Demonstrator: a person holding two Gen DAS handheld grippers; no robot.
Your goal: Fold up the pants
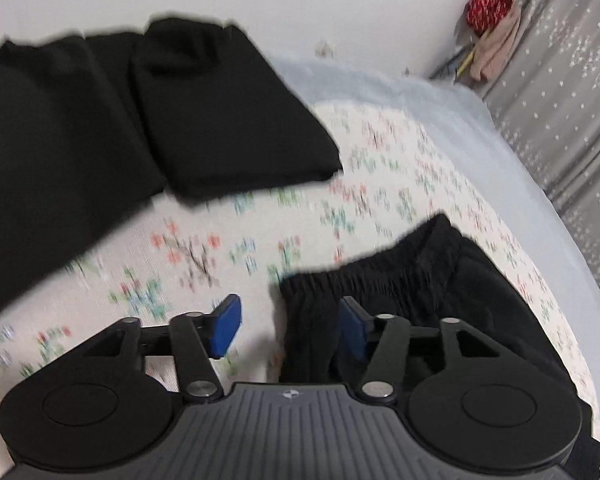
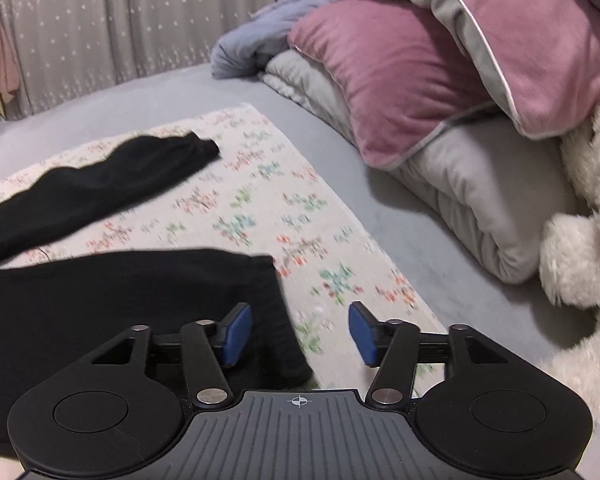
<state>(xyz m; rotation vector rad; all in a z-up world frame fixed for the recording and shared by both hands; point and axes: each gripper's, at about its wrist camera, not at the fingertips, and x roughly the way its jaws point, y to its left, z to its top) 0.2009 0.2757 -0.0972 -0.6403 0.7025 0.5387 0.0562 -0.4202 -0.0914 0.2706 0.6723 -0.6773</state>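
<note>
In the left wrist view, black pants with a gathered elastic waistband lie on the floral cloth at the lower right. My left gripper is open; the waistband's left corner lies between the blue pads without being pinched. In the right wrist view, a flat black pant end lies at the lower left. My right gripper is open above its right edge, its left pad over the fabric and its right pad over the floral cloth. A second black strip lies farther back.
Two folded black garments rest at the upper left of the left wrist view. Pink and grey pillows and a white plush toy crowd the right side of the bed. A grey starred curtain hangs behind.
</note>
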